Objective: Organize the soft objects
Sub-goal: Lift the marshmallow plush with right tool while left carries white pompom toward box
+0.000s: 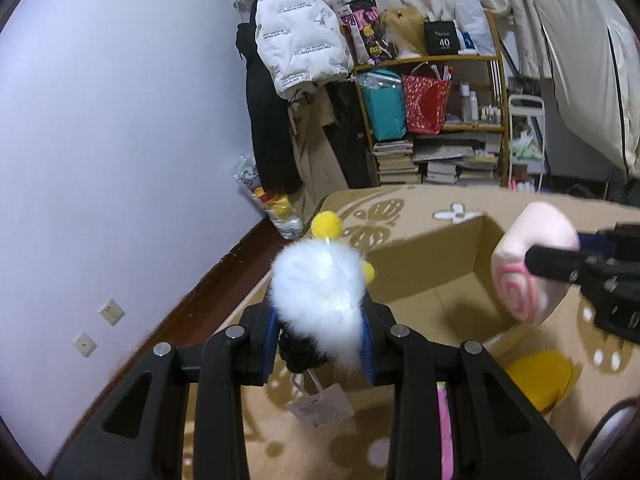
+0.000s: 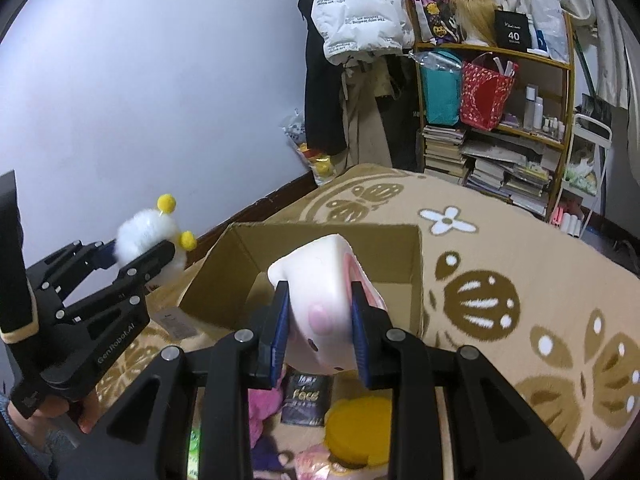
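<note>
The left tongs (image 1: 320,340) are clamped on a fluffy white plush toy with yellow pompoms (image 1: 316,284), held in the air. The right tongs (image 2: 320,332) squeeze a pale pink, swirl-patterned plush cushion (image 2: 320,296). Ahead of and below both tongs sits an open brown cardboard box (image 2: 320,240) on a tan flower-patterned blanket (image 2: 520,280). A round yellow cushion (image 2: 360,424) lies under the right tongs.

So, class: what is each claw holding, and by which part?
Left claw: fluffy white plush toy with yellow pompoms, pinched at its lower body. Right claw: pale pink swirl-patterned plush toy, squeezed across its sides.
</note>
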`<state>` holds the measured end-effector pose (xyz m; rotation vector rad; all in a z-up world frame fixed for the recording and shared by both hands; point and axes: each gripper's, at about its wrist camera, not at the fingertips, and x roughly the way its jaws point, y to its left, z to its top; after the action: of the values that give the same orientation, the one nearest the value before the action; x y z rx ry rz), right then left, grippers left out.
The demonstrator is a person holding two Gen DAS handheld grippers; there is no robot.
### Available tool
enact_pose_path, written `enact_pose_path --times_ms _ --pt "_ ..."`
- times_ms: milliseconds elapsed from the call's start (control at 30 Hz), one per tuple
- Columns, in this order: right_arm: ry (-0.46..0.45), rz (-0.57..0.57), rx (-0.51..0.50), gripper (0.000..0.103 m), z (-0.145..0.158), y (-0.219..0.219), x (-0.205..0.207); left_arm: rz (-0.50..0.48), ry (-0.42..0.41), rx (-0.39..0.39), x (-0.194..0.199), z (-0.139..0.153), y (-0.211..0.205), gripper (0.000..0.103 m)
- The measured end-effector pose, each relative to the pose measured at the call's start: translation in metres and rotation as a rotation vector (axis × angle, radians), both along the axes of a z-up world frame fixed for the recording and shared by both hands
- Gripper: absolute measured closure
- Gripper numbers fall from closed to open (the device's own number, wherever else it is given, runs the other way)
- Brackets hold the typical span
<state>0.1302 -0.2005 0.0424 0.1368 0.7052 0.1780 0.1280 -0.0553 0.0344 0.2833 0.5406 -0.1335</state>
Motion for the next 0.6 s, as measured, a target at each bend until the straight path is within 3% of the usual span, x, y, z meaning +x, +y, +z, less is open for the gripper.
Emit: enact_pose_path --times_ms 400,600 --pt "-0.006 -0.038 0.026 0.072 -0.007 -0.017 0.024 -0.007 0.009 -0.014 0.038 -0.018 -0.017 0.071" --pt "-0.003 -0.054 0.048 0.072 -0.012 -0.025 0.034 0.034 0.025 -0.016 0.055 -0.027 -0.011 0.071"
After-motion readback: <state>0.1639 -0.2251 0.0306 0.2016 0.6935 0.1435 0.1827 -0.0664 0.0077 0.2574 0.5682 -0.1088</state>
